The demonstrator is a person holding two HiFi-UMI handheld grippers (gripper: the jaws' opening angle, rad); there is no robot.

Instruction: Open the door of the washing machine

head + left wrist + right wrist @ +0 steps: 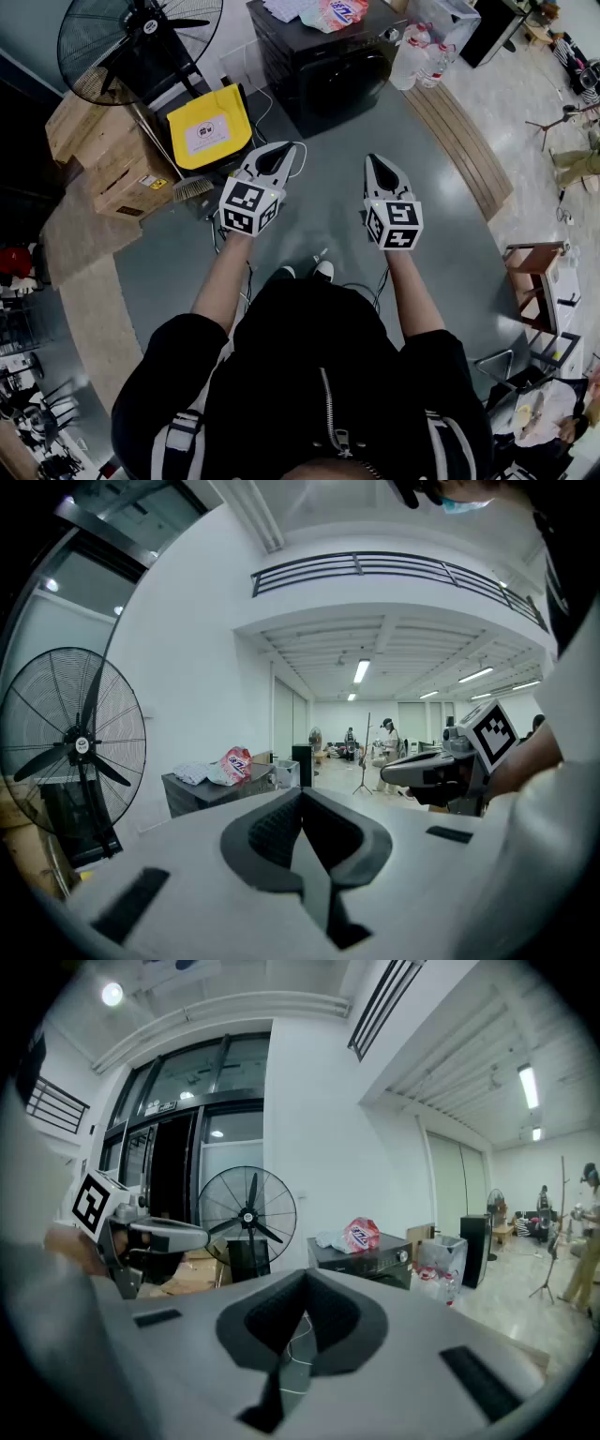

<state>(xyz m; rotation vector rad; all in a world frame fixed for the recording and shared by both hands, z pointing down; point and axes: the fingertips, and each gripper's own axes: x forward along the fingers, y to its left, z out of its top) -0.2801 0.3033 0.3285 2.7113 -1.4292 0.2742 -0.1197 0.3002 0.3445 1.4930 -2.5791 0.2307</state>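
Standing at the top centre of the head view, the washing machine (323, 70) is seen with its door (364, 77) shut; the left gripper (286, 148) and right gripper (377, 159) are held closed, empty, well apart from it

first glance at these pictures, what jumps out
The left gripper and right gripper, each with a marker cube, are held out side by side at the centre of the head view, both shut and empty. Beyond them, at the top, stands the black washing machine, door closed, with a red and white bag on it. A big black fan stands at upper left.
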